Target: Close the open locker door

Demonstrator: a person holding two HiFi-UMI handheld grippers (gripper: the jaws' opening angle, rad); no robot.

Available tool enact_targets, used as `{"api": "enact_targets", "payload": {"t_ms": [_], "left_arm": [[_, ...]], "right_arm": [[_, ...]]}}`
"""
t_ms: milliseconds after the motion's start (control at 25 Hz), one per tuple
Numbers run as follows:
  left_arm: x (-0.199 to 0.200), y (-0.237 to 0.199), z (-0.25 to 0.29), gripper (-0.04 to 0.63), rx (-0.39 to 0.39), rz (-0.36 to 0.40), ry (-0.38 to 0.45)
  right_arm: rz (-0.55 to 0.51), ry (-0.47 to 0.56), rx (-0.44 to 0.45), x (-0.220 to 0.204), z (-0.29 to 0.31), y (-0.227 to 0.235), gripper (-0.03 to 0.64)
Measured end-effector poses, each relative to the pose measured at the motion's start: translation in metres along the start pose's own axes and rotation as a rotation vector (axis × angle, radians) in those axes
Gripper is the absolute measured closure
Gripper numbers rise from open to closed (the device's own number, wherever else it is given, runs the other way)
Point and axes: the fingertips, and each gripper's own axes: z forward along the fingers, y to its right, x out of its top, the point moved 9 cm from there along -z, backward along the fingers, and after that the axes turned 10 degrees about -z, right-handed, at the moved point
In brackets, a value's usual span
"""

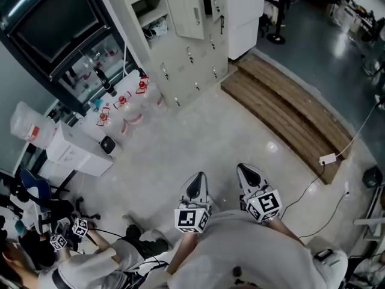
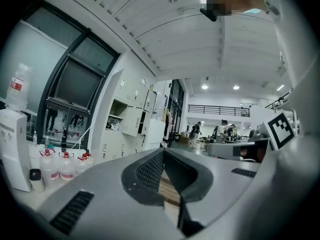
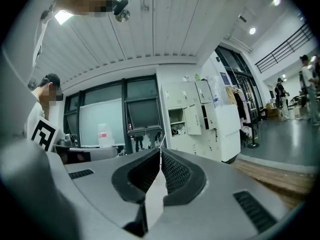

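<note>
The cream locker bank stands far ahead at the top of the head view. One upper door hangs open beside its open compartment, which holds some clutter. Both grippers are low in that view, well short of the lockers and pointing at them. My left gripper is shut and empty, and so is my right gripper. In the left gripper view the jaws meet at the tips, with the open door far off. In the right gripper view the jaws also touch, with the open door beyond.
Several red-capped water bottles stand on the floor left of the lockers, near a white water dispenser. A wooden platform runs along the right, with a power strip and cable. Another person crouches at lower left.
</note>
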Motion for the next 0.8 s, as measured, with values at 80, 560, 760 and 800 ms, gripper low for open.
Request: {"api": "enact_targets", "payload": {"t_ms": [80,560,760,800], "left_arm": [[0.007,-0.017,0.011,0.588,-0.006,-0.005,0.002],[0.041,-0.101,0.057,0.588,-0.068,0.01,0.008],[0.051,-0.122,0.068,0.588,-0.056,-0.011,0.006],[0.05,-0.125,0.071,0.588,-0.052,-0.014,-0.002]], "right_arm": [[-0.002,-0.012,-0.002,0.0,0.019,-0.001,0.588],[-0.006,-0.002,-0.004,0.007,0.122,-0.021,0.588],[-0.005,-0.025,0.013,0.01,0.147,-0.024,0.588],[0.001,-0.033,0.007,0.008,0.15,-0.023,0.588]]}}
